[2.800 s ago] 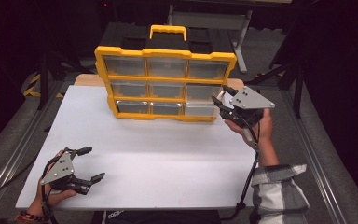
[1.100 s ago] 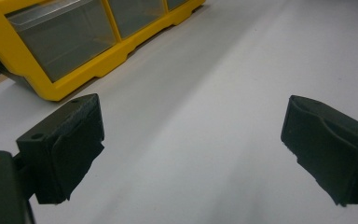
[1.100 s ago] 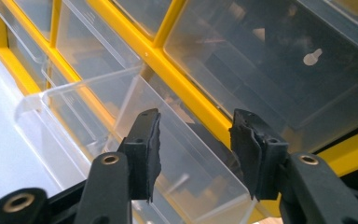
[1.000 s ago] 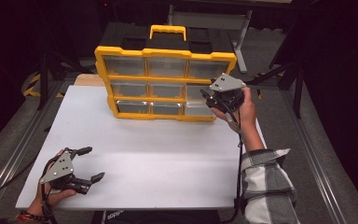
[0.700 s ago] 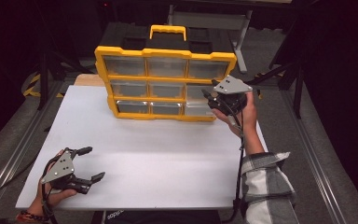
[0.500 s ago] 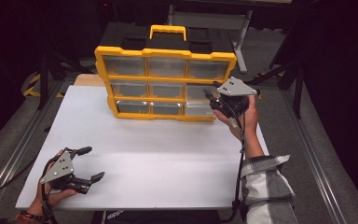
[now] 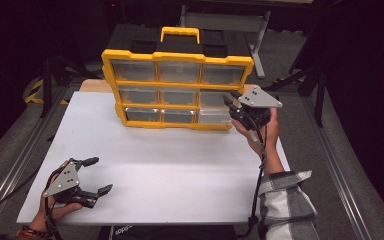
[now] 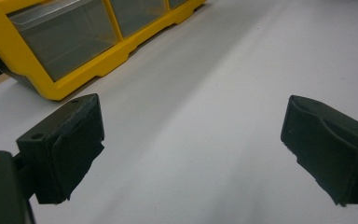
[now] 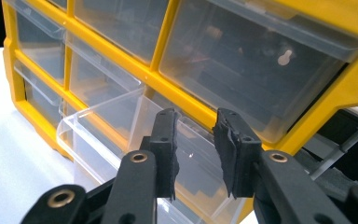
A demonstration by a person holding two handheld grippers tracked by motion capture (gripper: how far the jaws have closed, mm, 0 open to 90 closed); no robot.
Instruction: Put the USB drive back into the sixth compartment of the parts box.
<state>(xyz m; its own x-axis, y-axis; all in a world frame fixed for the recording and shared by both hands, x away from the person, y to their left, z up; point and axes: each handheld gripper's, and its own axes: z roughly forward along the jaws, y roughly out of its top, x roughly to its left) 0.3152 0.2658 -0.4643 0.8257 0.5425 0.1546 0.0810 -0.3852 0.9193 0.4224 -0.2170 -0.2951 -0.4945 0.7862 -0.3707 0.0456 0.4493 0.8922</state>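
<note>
The clear drawer [image 9: 135,154] juts from the yellow organizer [image 7: 177,90] at the worktop's [image 7: 180,170] far edge—light, thin plastic, slippery; take its front lip. Right gripper [image 9: 193,154] fingers have been closing, not yet pinching. Left gripper [image 7: 82,176] fingers apart.

Left gripper [image 8: 193,154] hovers low over white table [image 8: 214,93], jaws wide apart w/ nothing btwn them. Yellow organizer [image 8: 93,51] stands at upper left, its base touching the table, clear drawer fronts [image 8: 65,35] facing the camera.
</note>
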